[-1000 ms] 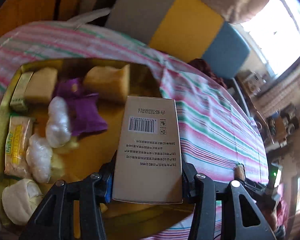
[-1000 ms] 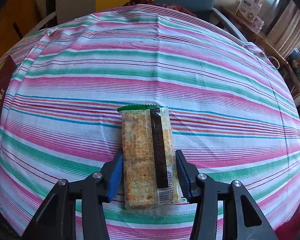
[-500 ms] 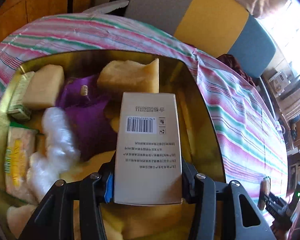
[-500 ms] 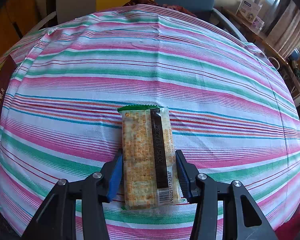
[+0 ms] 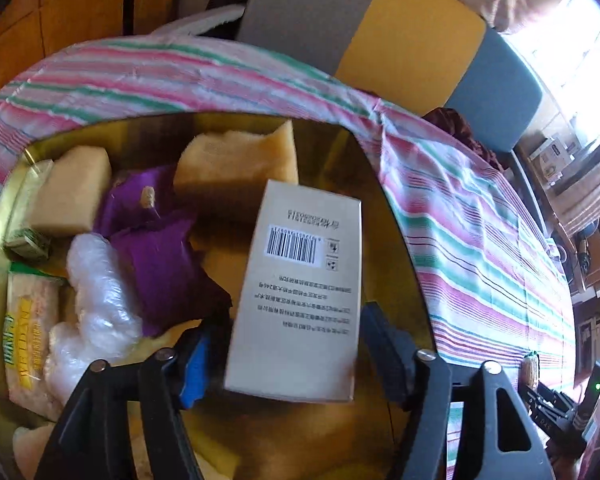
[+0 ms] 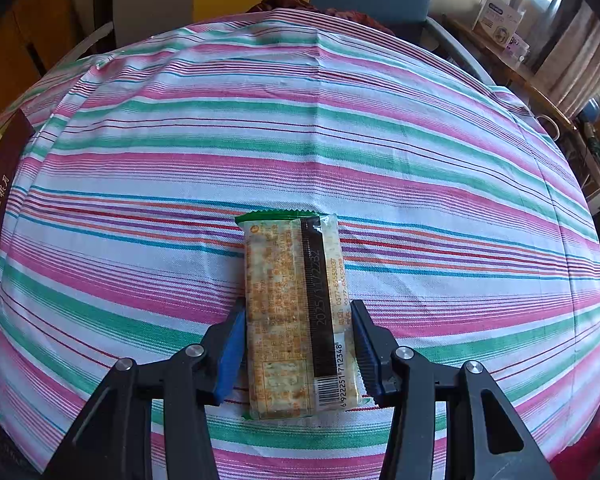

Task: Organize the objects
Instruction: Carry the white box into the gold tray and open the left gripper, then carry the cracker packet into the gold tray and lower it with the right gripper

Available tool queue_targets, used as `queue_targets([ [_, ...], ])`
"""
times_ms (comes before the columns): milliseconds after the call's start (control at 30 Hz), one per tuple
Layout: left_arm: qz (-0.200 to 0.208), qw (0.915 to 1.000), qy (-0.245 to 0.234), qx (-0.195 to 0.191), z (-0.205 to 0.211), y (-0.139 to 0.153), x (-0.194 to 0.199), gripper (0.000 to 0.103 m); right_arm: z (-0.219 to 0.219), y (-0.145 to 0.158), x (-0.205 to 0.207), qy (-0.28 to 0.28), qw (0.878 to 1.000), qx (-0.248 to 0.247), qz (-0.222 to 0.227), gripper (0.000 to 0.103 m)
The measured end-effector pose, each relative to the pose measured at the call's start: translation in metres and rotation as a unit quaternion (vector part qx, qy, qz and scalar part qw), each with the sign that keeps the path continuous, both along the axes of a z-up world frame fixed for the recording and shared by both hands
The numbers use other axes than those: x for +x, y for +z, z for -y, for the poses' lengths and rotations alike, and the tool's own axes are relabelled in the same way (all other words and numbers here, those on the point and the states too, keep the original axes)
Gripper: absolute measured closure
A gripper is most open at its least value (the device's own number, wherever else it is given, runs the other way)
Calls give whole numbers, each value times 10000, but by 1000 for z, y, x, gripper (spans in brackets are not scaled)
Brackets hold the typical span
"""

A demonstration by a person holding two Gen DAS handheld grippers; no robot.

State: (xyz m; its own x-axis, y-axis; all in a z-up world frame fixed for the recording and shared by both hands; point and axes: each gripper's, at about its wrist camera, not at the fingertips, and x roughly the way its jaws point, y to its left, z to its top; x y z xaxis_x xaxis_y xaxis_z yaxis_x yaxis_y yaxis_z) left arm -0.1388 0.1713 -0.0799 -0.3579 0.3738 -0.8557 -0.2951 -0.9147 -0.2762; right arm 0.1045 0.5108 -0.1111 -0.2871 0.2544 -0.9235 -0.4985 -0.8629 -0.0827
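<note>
- My left gripper [image 5: 284, 356] has just been opening: its jaws now stand spread, with a gap on each side of the box [image 5: 300, 292] that lies between them, so no pad presses on it.
- The box sits tilted over the gold tin [image 5: 396, 240], barcode face up. Its long axis runs away from me along the fingers, and its far end leans toward the sponge block [image 5: 240, 156].
- From how it lies, I judge the box is being dropped into the tin. The next move for that hand would be a straight pull back along the box's long axis, so neither pad catches its sides.
- My right gripper [image 6: 300, 348] pinches the cracker pack [image 6: 296, 312] near its barcode end, both pads against the pack's long sides.
- The pack's long axis also points straight away from me, and it lies low over the striped cloth [image 6: 300, 140]. I cannot tell whether it rests there or is just lifted.
- Only the left view shows the tin's contents: a purple pouch [image 5: 160, 256], bubble wrap [image 5: 96, 292] and another cracker pack at the left wall.
- Only the right view shows the pack in hand. There the tin is out of view, and only a dark red edge shows at far left.
</note>
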Motion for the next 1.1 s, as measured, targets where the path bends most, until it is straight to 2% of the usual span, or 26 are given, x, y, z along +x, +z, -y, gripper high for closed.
queue_targets([
  [200, -609, 9981, -13, -117, 9, 24, 23, 32, 2, 1, 0, 24, 10000, 48, 11, 54],
  [400, -1318, 9904, 49, -412, 35, 50, 65, 32, 3, 3, -2, 71, 9999, 151, 38, 55],
  [567, -1688, 9840, 135, -546, 57, 64, 89, 32, 3, 2, -2, 55, 9998, 172, 55, 55],
  [867, -1722, 9832, 310, -513, 87, 66, 108, 32, 23, 8, -9, 274, 9996, 5, -50, 56],
  [967, -1686, 9836, 378, -513, 95, 63, 108, 32, 42, 19, -18, 438, 9981, -224, -376, 56],
  [1100, -1666, 9836, 452, -524, 104, 60, 109, 32, 80, 41, -40, 920, 9916, -390, -821, 56],
])
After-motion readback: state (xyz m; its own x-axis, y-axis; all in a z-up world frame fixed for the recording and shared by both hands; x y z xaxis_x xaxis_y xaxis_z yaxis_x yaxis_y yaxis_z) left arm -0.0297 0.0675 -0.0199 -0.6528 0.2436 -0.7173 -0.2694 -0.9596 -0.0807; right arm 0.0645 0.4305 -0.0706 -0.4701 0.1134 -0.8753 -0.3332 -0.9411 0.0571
